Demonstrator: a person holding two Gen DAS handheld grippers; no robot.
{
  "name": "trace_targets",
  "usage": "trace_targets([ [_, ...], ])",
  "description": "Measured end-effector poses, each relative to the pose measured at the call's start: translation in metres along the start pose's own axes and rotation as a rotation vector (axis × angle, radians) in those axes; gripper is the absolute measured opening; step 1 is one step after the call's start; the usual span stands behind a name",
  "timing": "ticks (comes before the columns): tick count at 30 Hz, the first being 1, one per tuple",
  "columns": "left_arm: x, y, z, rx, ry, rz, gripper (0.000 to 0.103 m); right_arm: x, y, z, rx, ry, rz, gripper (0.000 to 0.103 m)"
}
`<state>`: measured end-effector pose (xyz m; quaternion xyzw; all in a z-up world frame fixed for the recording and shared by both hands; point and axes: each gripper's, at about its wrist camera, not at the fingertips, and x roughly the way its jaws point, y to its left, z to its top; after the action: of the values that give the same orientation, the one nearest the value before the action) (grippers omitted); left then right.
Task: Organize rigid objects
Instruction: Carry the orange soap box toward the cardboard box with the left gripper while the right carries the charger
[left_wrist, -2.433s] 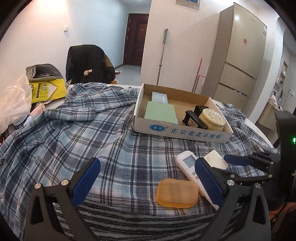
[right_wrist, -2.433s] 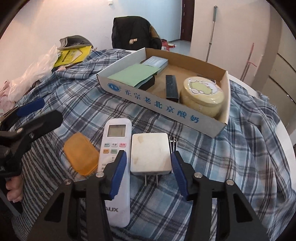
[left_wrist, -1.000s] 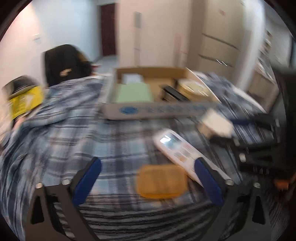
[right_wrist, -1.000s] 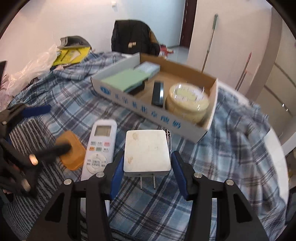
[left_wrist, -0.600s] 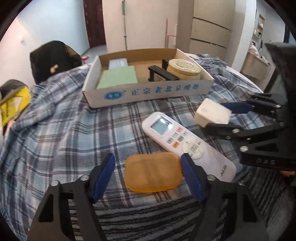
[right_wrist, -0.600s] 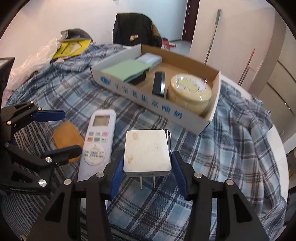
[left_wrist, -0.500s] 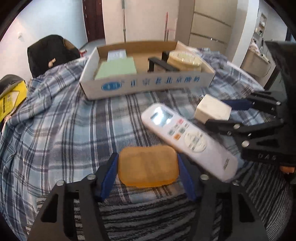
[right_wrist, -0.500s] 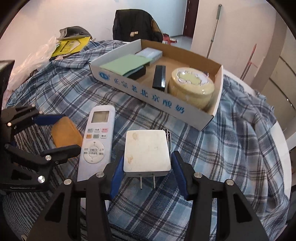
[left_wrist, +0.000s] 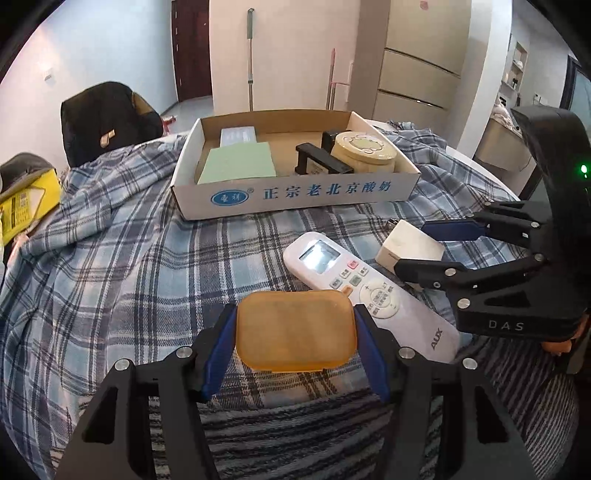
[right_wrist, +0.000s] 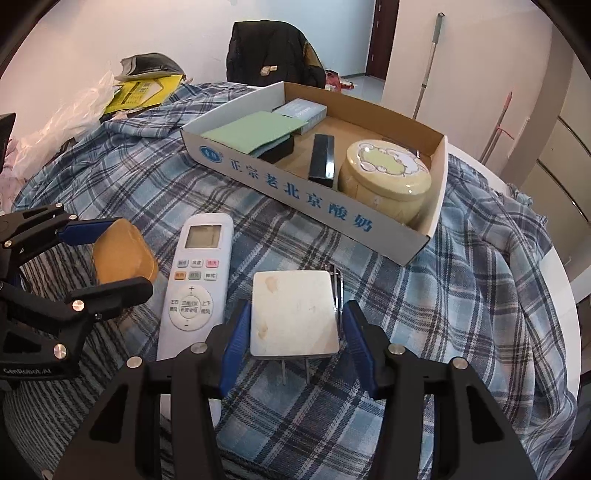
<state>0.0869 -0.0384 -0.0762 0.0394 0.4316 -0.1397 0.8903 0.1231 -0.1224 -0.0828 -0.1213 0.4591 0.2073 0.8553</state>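
The left gripper (left_wrist: 295, 341) is closing its blue pads on the two ends of the orange soap case (left_wrist: 296, 329), holding it beside the white remote (left_wrist: 365, 291) on the plaid cloth (left_wrist: 122, 258). The right gripper (right_wrist: 294, 334) is clamping the white charger (right_wrist: 293, 314), prongs pointing back, raised off the cloth. The cardboard box (left_wrist: 295, 192) is sitting behind them, holding a round tin (left_wrist: 364, 151).

A round white table (right_wrist: 565, 291) is draped in a rumpled blue plaid cloth (left_wrist: 110, 258). On the cloth sit an open cardboard box (left_wrist: 295, 192) and, nearer, a white remote (left_wrist: 369, 291). At the far left lie a yellow packet (right_wrist: 144, 92) and a clear plastic bag (right_wrist: 62, 125).
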Motion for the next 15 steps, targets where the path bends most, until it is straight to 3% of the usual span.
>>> trace_targets([
  [6, 0.004, 0.001, 0.001, -0.002, 0.014, -0.001, 0.063, 0.003, 0.001, -0.001, -0.008, 0.008, -0.014, 0.045],
  [15, 0.002, 0.002, 0.0, -0.006, 0.001, 0.001, 0.064, -0.032, -0.003, 0.003, -0.005, -0.157, -0.029, 0.045],
])
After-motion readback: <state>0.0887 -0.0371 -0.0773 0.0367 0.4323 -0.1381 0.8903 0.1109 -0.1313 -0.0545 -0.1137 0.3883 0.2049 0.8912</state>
